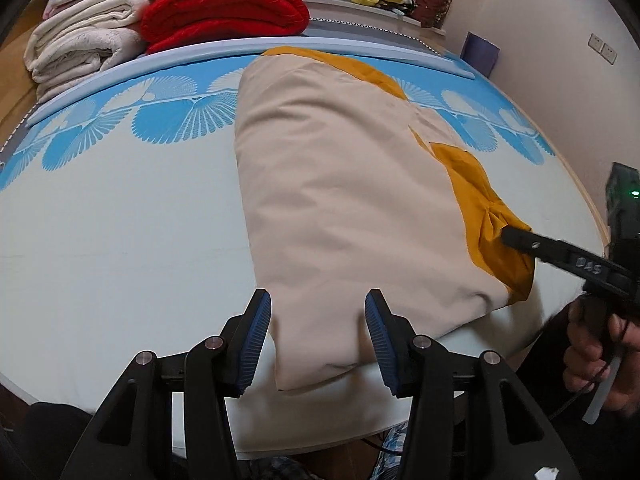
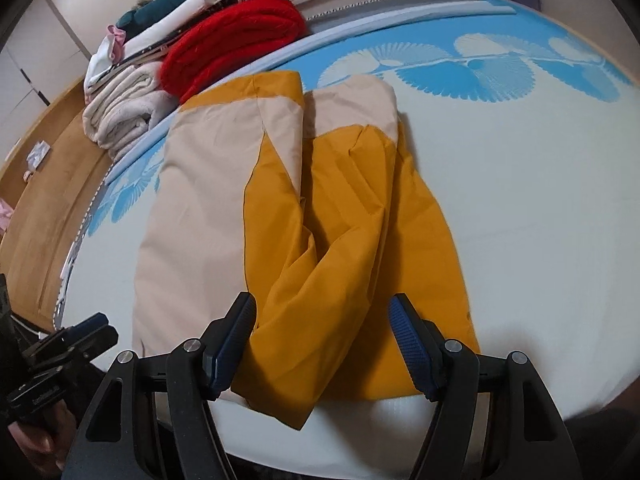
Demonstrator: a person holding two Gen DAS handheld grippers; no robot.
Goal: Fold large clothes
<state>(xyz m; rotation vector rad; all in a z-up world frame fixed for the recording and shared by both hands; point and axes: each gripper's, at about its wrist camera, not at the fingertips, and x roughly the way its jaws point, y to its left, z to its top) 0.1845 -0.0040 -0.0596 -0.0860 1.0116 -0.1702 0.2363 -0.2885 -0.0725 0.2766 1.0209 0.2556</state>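
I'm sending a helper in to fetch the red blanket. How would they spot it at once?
Start at the bed with the white sheet bordered by blue fan shapes. Along its far edge sits a pile of folded bedding; the thick, fuzzy, bright red folded blanket lies there, just right of the cream folded blankets. It is the only red item there, beyond the beige and mustard garment.

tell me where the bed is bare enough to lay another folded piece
Bare sheet lies left of the beige and mustard garment, up to the blue fan border. Another bare patch lies on its right. The far-left corner is crowded with cream blankets and a red blanket.
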